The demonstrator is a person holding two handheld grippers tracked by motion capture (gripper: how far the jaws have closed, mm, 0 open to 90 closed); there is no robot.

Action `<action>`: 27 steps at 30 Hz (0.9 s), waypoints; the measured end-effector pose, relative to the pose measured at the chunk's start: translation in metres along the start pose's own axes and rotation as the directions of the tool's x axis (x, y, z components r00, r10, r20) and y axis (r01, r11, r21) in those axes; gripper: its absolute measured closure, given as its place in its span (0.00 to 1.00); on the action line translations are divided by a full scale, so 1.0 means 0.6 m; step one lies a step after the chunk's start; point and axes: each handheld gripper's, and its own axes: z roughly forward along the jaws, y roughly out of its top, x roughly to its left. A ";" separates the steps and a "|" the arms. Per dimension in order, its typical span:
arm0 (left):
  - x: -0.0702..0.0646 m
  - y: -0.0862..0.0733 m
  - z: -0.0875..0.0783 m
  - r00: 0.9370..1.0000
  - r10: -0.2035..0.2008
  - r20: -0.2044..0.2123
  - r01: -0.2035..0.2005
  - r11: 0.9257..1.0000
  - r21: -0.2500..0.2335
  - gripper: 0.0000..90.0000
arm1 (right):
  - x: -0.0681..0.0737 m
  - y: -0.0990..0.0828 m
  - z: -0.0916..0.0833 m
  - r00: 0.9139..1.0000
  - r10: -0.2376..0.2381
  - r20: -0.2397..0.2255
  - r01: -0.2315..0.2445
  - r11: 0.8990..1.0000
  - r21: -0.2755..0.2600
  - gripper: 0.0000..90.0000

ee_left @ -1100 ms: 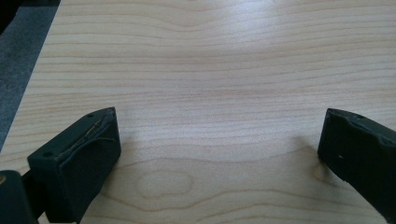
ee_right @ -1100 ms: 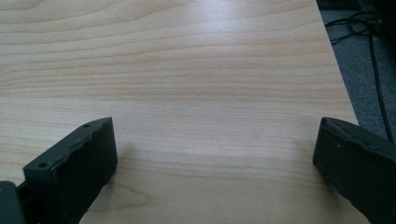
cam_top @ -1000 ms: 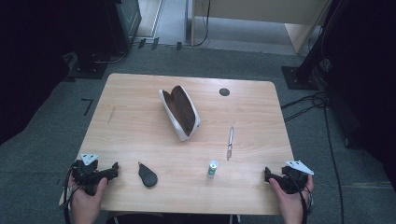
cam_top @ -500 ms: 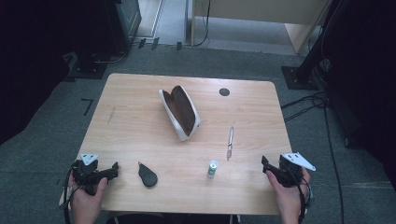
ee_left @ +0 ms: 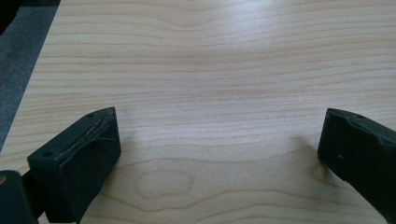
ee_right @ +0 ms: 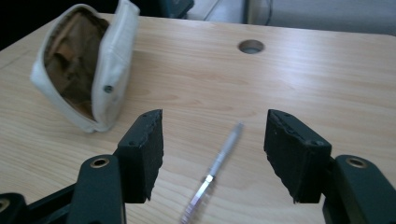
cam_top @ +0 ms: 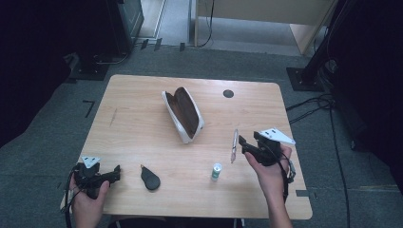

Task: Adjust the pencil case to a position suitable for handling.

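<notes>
A white pouch [cam_top: 183,114] with a brown lining lies open at the table's middle; the right gripper view has the pouch [ee_right: 84,70] at upper left. A slim silver pen [cam_top: 234,145] lies right of it. My right gripper [cam_top: 242,142] hovers just right of the pen, pointing toward it. Its jaws have just been closing and stand apart with nothing gripped. In the right gripper view the pen [ee_right: 217,163] lies on the wood below the gap of my right gripper [ee_right: 215,135]. My left gripper [cam_top: 116,172] rests open at the front left corner, and the left gripper [ee_left: 219,135] frames bare wood.
A black teardrop-shaped object [cam_top: 150,179] lies right of the left gripper. A small green and white bottle [cam_top: 216,171] stands near the front edge. A cable hole [cam_top: 228,93] sits at the back of the wooden table [cam_top: 142,95]. Dark stands and cables surround it.
My right gripper has risen from the front right corner and moved left and forward to the pen, its jaws narrower than before. The left hand and all objects kept still.
</notes>
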 end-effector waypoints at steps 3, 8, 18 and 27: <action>0.000 0.000 0.000 1.000 0.003 0.000 -0.003 1.000 0.002 0.00 | 0.026 0.023 0.031 0.998 -0.044 -0.038 0.044 0.999 0.011 0.44; 0.000 0.000 0.000 1.000 0.002 0.000 -0.002 1.000 0.002 0.00 | 0.044 0.047 0.073 0.994 -0.044 -0.104 0.048 0.998 0.032 0.47; 0.000 0.000 0.000 1.000 0.003 0.000 -0.003 1.000 0.002 0.00 | 0.076 0.077 0.148 0.977 -0.092 -0.191 0.113 0.988 0.102 0.46; 0.000 0.000 0.000 1.000 0.003 0.000 -0.003 1.000 0.001 0.00 | 0.097 0.088 0.207 0.962 -0.129 -0.240 0.174 0.969 0.178 0.46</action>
